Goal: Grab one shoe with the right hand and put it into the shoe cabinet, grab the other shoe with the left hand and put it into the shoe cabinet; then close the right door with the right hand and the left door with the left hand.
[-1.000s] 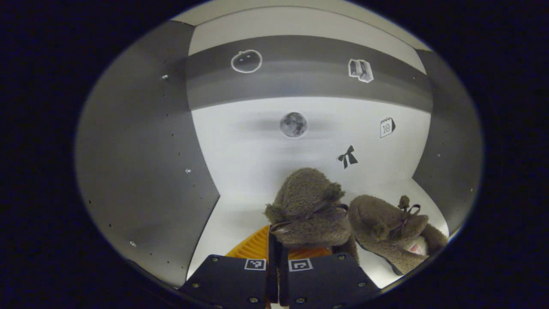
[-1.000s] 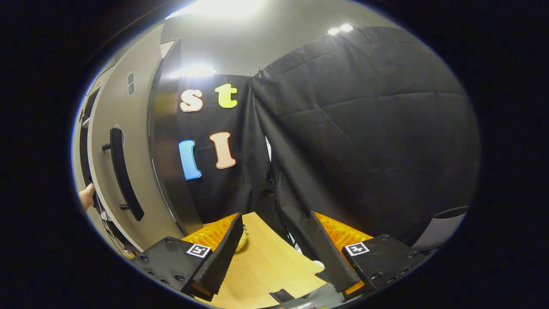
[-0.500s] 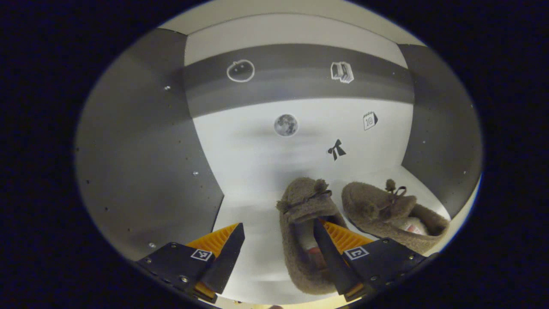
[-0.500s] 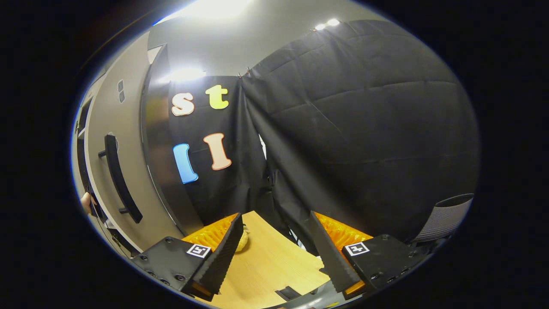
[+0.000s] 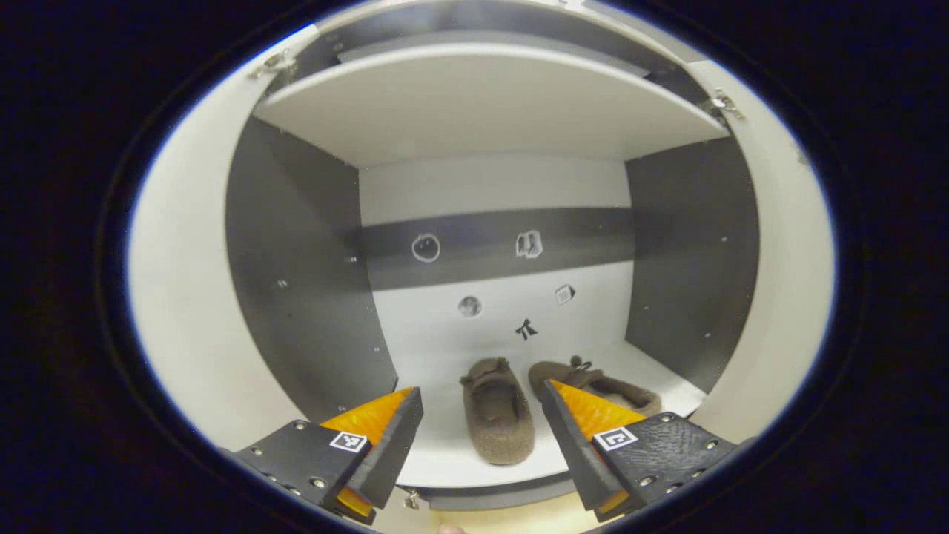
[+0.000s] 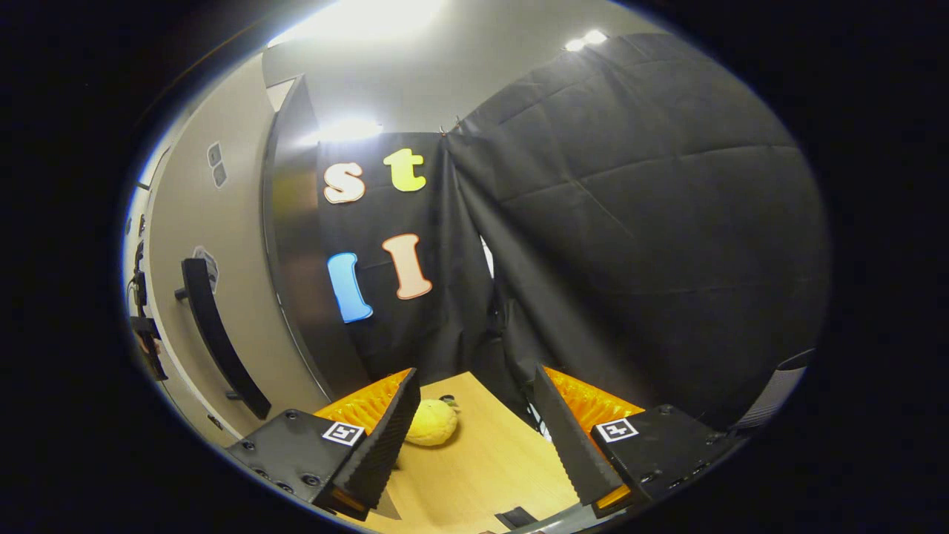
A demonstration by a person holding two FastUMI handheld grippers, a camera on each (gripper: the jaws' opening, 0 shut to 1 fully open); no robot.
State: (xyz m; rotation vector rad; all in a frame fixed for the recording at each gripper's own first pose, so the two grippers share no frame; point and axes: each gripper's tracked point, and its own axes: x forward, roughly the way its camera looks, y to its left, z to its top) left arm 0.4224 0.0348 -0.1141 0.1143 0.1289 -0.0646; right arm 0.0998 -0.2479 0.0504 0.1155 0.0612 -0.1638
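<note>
Left gripper view, nearest first: my left gripper (image 5: 480, 437) has its two fingers spread wide with nothing between them, outside the front edge of the shoe cabinet (image 5: 296, 297). Past the fingers, on the pale lower shelf (image 5: 445, 460), the left shoe (image 5: 497, 411) lies toe toward the back wall, and the right shoe (image 5: 593, 382) lies just beside it, partly hidden behind one finger. Small stickers dot the back wall, and an upper shelf (image 5: 482, 104) spans above. Right gripper view, nearest first: my right gripper (image 6: 474, 437) is also spread wide and empty, above a wooden table (image 6: 482, 467) where a yellow plush toy (image 6: 432, 423) sits near one finger. Farther off to the side stands the right door (image 6: 222, 245), swung open, with its dark bar handle (image 6: 219, 337). I judge both shoes are stowed, so door closing is in hand; next I would bring my right gripper to that door and push it shut.
</note>
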